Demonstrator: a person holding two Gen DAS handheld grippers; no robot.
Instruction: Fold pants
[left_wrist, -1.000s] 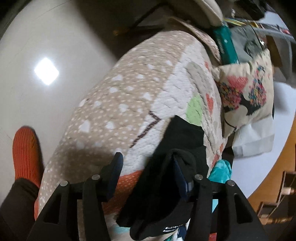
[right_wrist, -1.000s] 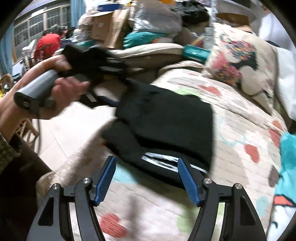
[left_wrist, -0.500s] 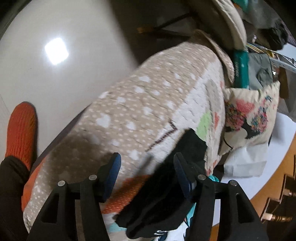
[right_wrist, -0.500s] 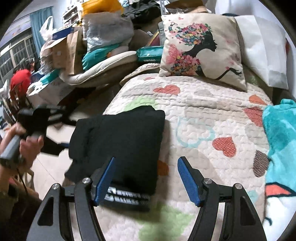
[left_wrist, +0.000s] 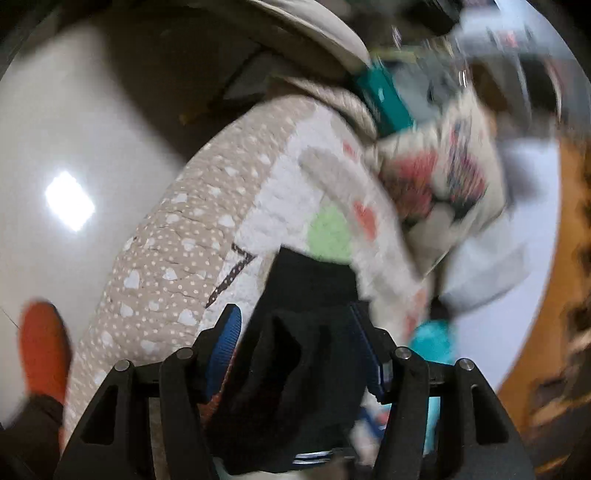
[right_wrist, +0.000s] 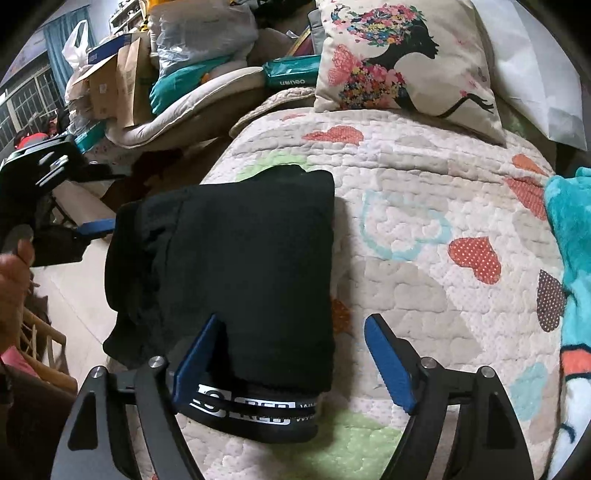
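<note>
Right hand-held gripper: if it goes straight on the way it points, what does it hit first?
Probably the pants. The right hand-held gripper is open, with its left finger already over the folded black cloth near the waistband. The right finger faces bare quilt. Depth is unclear.

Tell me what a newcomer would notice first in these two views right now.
The black folded pants stand out, lying at the left edge of the heart-patterned quilt, their lettered waistband nearest the right gripper, whose jaws are open around that end. Behind sits a cushion with a floral woman's silhouette. In the blurred left view, the left gripper has dark fabric between its open jaws.
</note>
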